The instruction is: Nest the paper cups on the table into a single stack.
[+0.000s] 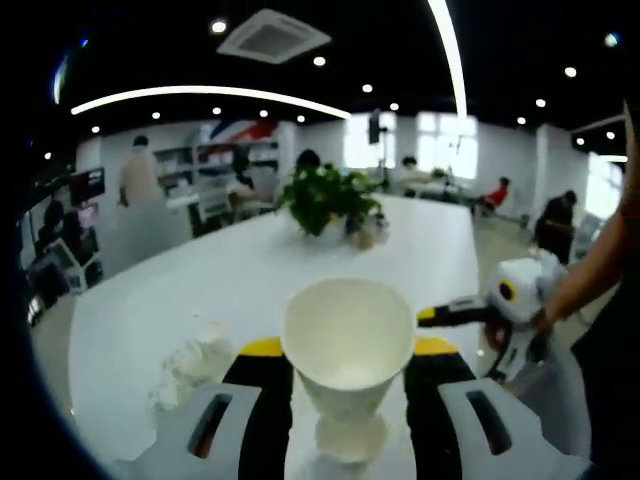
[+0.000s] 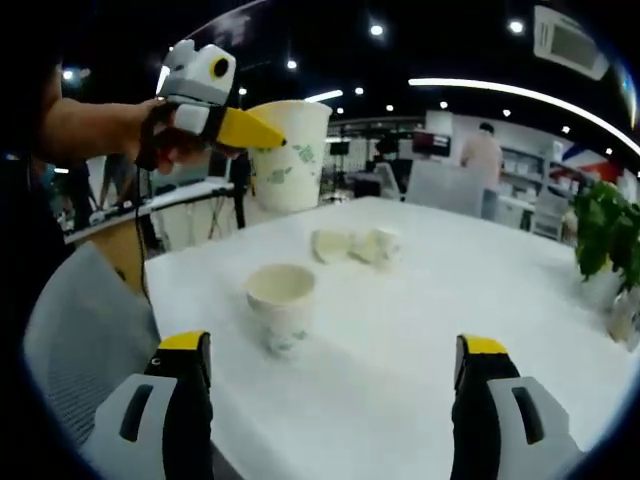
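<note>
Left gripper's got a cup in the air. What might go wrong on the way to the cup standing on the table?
The left gripper pinches the held cup by its sides; squeezing may deform it. The upright cup stands free and light, so an off-centre descent might tip it. Two cups lie toppled behind it and could roll if bumped.

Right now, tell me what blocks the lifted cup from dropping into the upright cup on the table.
Nothing visible. The left gripper holds the lifted cup in the air above the upright cup, whose mouth is open.
</note>
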### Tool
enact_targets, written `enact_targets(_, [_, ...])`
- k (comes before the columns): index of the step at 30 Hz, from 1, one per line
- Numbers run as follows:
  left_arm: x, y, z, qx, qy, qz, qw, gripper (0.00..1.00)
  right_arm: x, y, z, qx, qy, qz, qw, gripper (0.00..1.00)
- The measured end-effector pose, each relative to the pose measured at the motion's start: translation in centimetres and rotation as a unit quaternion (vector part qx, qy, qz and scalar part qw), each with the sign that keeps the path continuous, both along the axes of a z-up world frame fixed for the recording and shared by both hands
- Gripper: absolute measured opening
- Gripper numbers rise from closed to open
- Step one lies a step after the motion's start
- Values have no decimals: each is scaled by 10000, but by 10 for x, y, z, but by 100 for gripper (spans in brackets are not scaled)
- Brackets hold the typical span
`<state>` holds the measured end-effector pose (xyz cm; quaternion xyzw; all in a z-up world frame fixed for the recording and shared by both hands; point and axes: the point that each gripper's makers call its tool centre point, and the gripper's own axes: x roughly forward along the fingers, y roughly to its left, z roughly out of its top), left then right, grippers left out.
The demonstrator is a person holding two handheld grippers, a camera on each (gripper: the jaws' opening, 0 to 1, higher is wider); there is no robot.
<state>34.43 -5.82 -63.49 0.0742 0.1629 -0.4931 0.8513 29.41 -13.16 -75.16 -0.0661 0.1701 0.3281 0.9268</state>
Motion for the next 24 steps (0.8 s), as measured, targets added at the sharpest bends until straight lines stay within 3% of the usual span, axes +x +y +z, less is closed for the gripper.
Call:
enact_targets(15, [-6, -2, -8, 5, 26, -11, 10000, 43, 0, 1, 0, 29, 15, 12, 10000, 100])
enact_targets(24, [-7, 0, -26, -12, 27, 65, 10000, 43, 0, 1, 0, 45, 19, 12, 10000, 100])
